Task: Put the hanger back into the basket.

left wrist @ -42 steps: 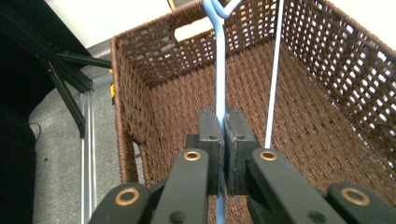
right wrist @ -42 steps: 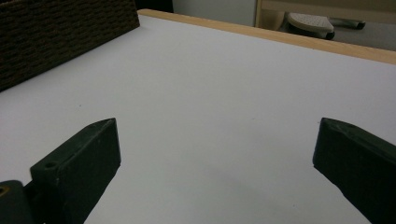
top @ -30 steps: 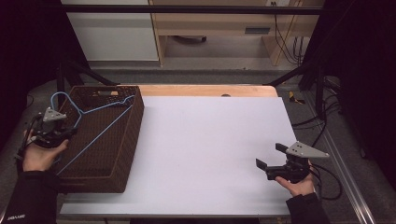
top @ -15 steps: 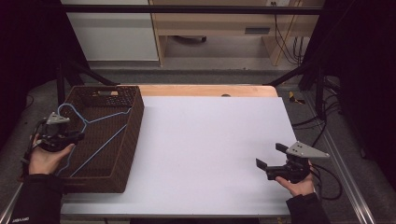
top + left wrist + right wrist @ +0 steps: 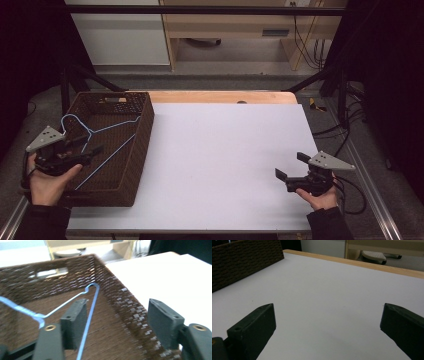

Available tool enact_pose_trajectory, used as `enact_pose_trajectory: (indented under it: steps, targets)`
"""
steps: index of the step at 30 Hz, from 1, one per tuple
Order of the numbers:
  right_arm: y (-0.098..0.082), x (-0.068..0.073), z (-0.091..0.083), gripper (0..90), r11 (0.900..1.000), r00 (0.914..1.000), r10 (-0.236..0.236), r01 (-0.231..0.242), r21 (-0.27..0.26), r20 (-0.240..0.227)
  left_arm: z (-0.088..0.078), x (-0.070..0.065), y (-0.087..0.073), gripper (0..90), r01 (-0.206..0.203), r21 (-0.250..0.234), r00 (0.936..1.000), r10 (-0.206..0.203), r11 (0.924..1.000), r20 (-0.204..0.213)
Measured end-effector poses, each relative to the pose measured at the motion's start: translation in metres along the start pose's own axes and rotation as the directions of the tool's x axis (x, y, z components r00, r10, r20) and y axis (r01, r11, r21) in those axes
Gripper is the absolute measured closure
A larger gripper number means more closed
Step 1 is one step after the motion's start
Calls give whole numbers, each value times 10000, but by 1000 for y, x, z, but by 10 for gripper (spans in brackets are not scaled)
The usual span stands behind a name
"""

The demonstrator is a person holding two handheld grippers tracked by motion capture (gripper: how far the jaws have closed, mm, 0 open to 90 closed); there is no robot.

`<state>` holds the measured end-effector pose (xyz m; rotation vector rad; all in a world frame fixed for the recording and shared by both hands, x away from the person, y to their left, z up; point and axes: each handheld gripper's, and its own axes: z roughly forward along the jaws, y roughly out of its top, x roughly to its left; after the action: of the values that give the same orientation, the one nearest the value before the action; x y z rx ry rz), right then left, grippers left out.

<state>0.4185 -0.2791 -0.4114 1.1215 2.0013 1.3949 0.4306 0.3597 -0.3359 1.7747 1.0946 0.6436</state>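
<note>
- Across the middle of the high view, the white bench (image 5: 225, 160) spreads wide, with a wooden strip along its far edge; its surface runs pale and bare under the right gripper view as well.
- At the bench's left end sits the brown wicker basket (image 5: 142, 135), a deep rectangular one with a handle slot in its far wall; its near right corner rises close in the left gripper view (image 5: 105, 272).
- Inside that basket lies the blue wire hanger (image 5: 107, 145), its hook curving up near the left wall and its long wires slanting across the basket floor. In the left gripper view one wire (image 5: 87, 322) runs just past the inner face of the left-hand pad, and I cannot tell whether it touches that pad.
- Over the basket's near left part hangs the left gripper (image 5: 92, 145), carried by the person's left hand (image 5: 47, 180). Its jaws have just been opening and now stand well apart; the hanger's wire passes between them, but the pads do not press on it.
- Near the bench's right front corner the right gripper (image 5: 290, 167) rests in the person's right hand (image 5: 320, 197), pointing left across the bare surface. Its jaws are spread wide with nothing between them.
</note>
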Motion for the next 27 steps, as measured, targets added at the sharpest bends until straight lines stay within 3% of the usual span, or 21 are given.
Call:
enact_pose_trajectory:
  steps: [9, 16, 22, 27]
  targets:
    - [1, 0, -2, 5, 9996, 9998, 176, -175, -209, 62, 12, -54, 0, 189, -505, -837, 9931, 589, 9952, 1014]
    - [1, 0, -3, 5, 9996, 9998, 156, -154, -231, 79, 31, -93, -8, 102, -935, -961, 9823, 1076, 9910, 1533]
    - [0, -1, -3, 5, 9997, 9999, 127, -126, -219, 61, 46, -113, -16, 100, -1036, -924, 9764, 1190, 9903, 1804]
    - [-1, -1, -4, 5, 9996, 9998, 177, -176, -198, 17, 57, -117, -26, 97, -1101, -750, 9739, 1226, 9911, 1910]
